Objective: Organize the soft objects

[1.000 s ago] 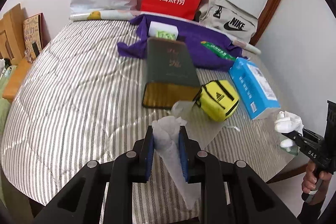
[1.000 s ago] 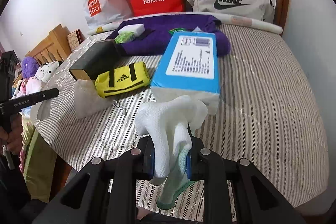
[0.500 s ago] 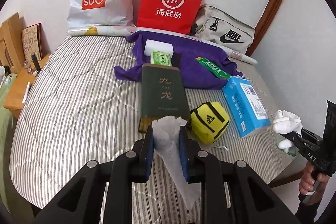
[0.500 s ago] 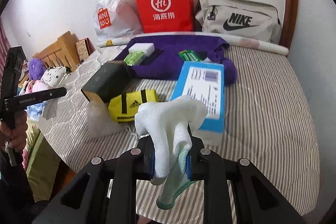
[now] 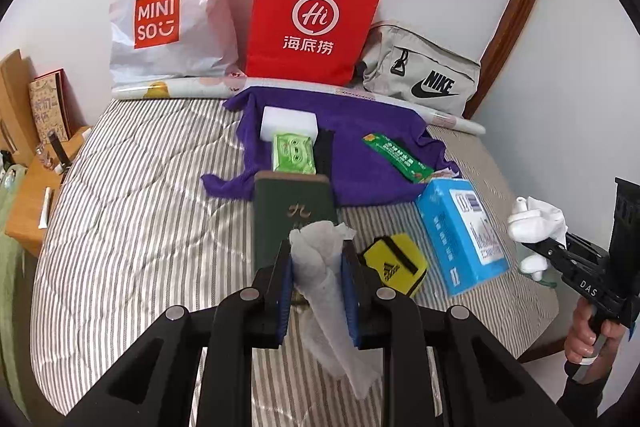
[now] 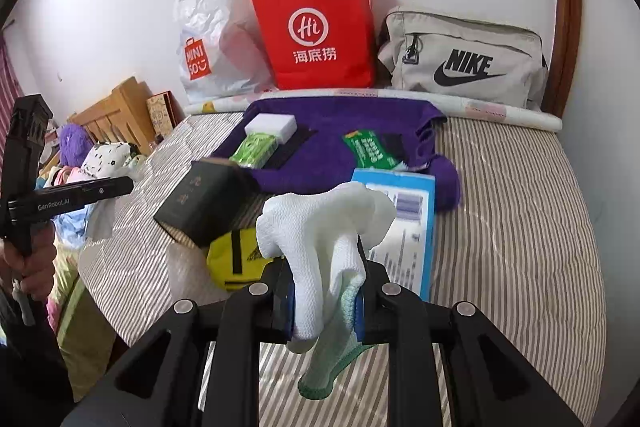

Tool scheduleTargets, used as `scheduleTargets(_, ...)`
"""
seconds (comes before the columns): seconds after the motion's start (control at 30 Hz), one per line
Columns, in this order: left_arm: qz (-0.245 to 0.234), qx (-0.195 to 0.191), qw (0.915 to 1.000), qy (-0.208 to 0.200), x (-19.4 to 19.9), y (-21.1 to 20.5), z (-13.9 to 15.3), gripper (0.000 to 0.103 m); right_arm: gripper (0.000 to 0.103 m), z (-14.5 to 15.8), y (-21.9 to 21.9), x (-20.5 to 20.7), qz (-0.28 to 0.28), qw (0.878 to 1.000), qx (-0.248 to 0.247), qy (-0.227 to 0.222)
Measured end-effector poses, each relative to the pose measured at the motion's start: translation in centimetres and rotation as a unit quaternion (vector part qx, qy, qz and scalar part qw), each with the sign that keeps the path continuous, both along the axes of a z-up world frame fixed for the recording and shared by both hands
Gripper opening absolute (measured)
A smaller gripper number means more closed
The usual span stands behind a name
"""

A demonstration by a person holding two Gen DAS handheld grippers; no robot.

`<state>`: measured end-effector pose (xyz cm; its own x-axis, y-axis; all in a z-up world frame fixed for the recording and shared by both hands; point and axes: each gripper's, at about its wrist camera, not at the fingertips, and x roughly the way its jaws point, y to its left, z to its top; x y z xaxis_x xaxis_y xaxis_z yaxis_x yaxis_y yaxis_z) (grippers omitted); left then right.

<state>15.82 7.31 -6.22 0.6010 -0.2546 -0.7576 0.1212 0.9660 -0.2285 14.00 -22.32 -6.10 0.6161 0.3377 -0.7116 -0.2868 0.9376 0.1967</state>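
Left wrist view: your left gripper point(image 5: 317, 281) sits raised above the near edge of the striped bed point(image 5: 132, 227), pointing toward the wall. Its jaws are pinched on a white tissue point(image 5: 326, 267); the crumpled top stands above the pads and the tail hangs below. Past the tips lie a dark green book point(image 5: 294, 215), a yellow pouch point(image 5: 394, 263) and a blue tissue box point(image 5: 460, 231). Farther back a purple towel point(image 5: 360, 131) carries a white sponge block point(image 5: 289, 121), a green packet point(image 5: 294, 153) and a green sachet point(image 5: 396, 157). At the right edge your right hand point(image 5: 588, 331) grips the other tool's handle off the bed's side, with the white glove point(image 5: 536, 223) bunched at its front.

Right wrist view: your right gripper point(image 6: 326, 291) is level, low over the near bed edge. Its jaws are clamped on the white glove point(image 6: 320, 235), whose green cuff point(image 6: 332, 367) dangles beneath. This view alone shows a wooden headboard point(image 6: 116, 119) and plush toys point(image 6: 92, 151) at left, with your left gripper point(image 6: 100, 189) out beyond the bed's edge, the tissue point(image 6: 100, 219) hanging from it. Both views show a Miniso bag point(image 6: 212, 43), red paper bag point(image 6: 320, 31) and Nike bag point(image 6: 464, 63) against the wall.
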Motion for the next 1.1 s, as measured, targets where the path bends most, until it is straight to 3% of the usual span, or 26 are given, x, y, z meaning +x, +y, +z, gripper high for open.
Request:
scheduleTargets(0.47, -0.006, -0.001, 0.9998, 0.020, 5.2, -1.4, 0.0, 0.022, 0.021, 1.2, 0.2, 6.7, 0.010, 1.000, 0.009, -0.015)
scheduleTargets(0.6, -0.011, -0.020, 0.9996, 0.019, 6.9, -1.5, -0.3, 0.022, 0.022, 0.5, 0.2, 9.0, 0.009, 1.000, 0.010, -0.005)
scheduleTargets(1.1, -0.016, -0.025, 0.9992, 0.029, 12.8, -1.8, -1.8, 0.022, 0.022, -2.6, 0.0, 16.4, 0.001, 1.000, -0.003, 0.028)
